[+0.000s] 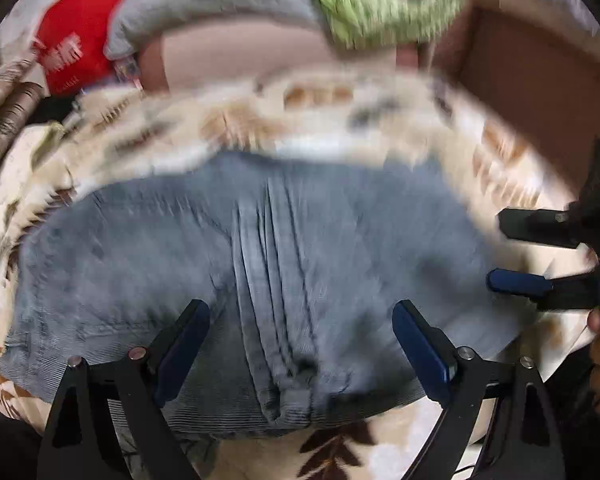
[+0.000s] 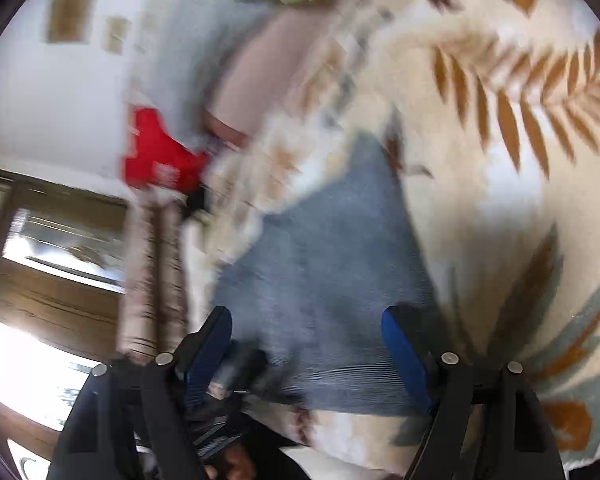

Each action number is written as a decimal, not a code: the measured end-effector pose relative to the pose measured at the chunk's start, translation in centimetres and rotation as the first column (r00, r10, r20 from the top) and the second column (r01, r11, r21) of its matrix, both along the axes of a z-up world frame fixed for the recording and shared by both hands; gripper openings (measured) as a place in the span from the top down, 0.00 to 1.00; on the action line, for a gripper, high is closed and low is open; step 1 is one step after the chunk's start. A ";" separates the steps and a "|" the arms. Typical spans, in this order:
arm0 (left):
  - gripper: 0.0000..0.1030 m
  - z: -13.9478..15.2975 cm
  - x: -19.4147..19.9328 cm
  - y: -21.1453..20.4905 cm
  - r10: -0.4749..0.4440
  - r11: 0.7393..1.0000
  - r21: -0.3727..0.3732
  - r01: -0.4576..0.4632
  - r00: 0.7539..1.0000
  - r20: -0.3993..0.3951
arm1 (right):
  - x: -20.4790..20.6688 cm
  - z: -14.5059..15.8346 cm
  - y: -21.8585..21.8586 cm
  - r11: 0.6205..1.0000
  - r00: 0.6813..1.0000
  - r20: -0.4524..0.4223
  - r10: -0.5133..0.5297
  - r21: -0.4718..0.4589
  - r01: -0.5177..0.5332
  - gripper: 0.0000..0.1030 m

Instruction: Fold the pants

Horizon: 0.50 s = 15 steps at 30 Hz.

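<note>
The grey-blue corduroy pants [image 1: 228, 264] lie folded in a wide bundle on a cream blanket with a leaf print [image 1: 340, 452]. My left gripper [image 1: 300, 336] is open and empty, its blue-padded fingers spread over the near edge of the pants. My right gripper [image 2: 306, 344] is open and empty above one end of the pants [image 2: 324, 264]. It also shows in the left wrist view [image 1: 512, 252] at the right edge, fingers apart, beside the pants. Both views are blurred by motion.
A red bag [image 1: 76, 36], a grey cushion [image 1: 204, 4] and a green checked cloth [image 1: 384, 4] lie at the far side. A brown headboard [image 1: 540, 80] stands far right. A wooden window frame [image 2: 48, 256] is at the left in the right wrist view.
</note>
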<state>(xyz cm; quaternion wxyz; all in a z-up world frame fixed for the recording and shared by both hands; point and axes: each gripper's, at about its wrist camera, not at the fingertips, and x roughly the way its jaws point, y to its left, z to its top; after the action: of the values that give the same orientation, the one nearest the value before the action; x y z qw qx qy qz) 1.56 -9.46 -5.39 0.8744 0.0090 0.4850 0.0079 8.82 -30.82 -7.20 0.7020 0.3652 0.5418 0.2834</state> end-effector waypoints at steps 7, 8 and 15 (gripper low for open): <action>0.07 -1.1 -0.1 0.9 -0.030 0.999 -0.013 0.030 0.999 0.022 | 3.7 4.7 0.9 0.999 0.997 0.066 0.044 -0.004 -0.044 0.22; 0.07 -1.1 -0.1 0.9 -0.031 0.999 -0.007 0.031 0.999 0.030 | 4.9 5.0 1.5 0.998 0.996 0.070 0.056 0.017 -0.057 0.22; 0.07 -1.2 -0.5 1.0 -0.044 0.999 -0.017 0.045 0.998 0.055 | 12.2 -1.9 2.1 0.999 0.994 -0.104 -0.028 0.015 0.030 0.22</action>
<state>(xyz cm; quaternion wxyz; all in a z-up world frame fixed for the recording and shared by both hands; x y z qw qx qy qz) 1.08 -8.48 -6.59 0.8873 0.0117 0.4607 -0.0157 21.03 -28.74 -9.14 0.6738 0.3931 0.5698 0.2585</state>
